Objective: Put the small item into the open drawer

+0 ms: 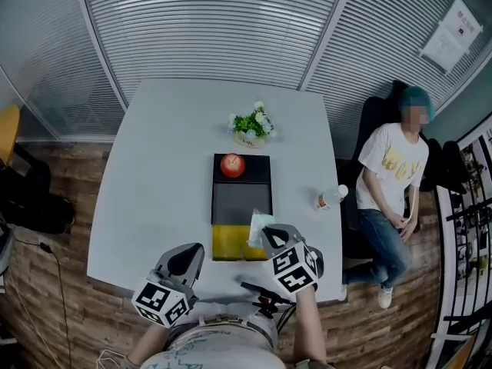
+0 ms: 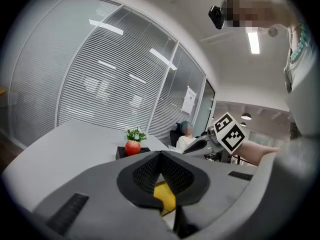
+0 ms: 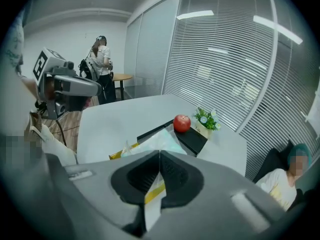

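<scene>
Head view: right claw (image 1: 268, 237) pinched shut on packet (image 1: 257, 223), over the right edge of the drawer (image 1: 225, 243); left claw (image 1: 187, 258) closed, empty.

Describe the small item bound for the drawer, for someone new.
On the white table, a black drawer unit has its yellow drawer open at the near end. Over that drawer the right gripper pinches a pale, crinkly translucent packet, the only soft whitish thing there, unlike the red apple.
</scene>
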`<action>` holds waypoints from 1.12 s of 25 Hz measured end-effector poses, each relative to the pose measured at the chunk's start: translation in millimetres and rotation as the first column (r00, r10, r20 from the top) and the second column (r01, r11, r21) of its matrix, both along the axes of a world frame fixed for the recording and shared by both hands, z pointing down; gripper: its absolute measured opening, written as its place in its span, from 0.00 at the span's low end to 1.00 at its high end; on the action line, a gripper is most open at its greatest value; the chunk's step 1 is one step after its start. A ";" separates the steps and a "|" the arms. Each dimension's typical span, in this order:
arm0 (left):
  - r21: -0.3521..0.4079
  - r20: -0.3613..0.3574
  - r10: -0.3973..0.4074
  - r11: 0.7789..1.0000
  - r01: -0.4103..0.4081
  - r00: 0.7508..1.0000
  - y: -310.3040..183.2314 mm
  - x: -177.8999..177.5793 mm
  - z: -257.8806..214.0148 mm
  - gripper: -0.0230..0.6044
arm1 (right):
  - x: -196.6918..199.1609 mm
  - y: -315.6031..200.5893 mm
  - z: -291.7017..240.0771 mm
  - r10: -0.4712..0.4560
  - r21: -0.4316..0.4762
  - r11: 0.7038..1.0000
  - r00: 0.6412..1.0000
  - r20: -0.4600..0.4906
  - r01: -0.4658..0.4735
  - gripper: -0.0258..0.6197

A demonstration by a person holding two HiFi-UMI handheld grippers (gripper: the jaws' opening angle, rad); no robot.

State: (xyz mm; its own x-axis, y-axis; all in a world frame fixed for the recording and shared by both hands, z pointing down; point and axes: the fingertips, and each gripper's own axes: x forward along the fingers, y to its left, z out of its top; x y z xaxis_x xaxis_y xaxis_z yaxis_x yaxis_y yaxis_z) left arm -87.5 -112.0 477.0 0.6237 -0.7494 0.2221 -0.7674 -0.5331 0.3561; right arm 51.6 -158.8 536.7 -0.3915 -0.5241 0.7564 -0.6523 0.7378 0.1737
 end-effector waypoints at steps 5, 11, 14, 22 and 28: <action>-0.007 -0.005 -0.003 1.000 0.003 1.000 1.4 -2.2 -1.4 0.03 | -18.7 0.2 1.3 -0.041 -0.003 0.999 0.999 0.012 0.041 0.05; -0.010 -0.010 -0.001 1.000 0.001 1.000 1.4 -6.8 0.8 0.03 | -37.3 5.3 11.3 -0.086 -0.020 0.996 0.996 0.004 0.086 0.05; -0.009 -0.013 -0.007 1.000 0.007 1.000 -0.8 -8.5 -0.3 0.03 | -43.6 7.4 14.2 -0.089 -0.033 0.995 0.996 0.015 0.089 0.05; -0.016 -0.026 -0.017 1.000 0.017 1.000 -1.4 -13.1 2.4 0.03 | -54.7 7.5 48.7 -0.124 -0.093 0.988 0.992 0.002 0.124 0.05; -0.023 -0.023 -0.022 1.000 0.021 1.000 -3.9 -16.2 6.0 0.03 | -47.1 12.7 112.6 -0.161 -0.221 0.965 0.985 -0.063 0.143 0.05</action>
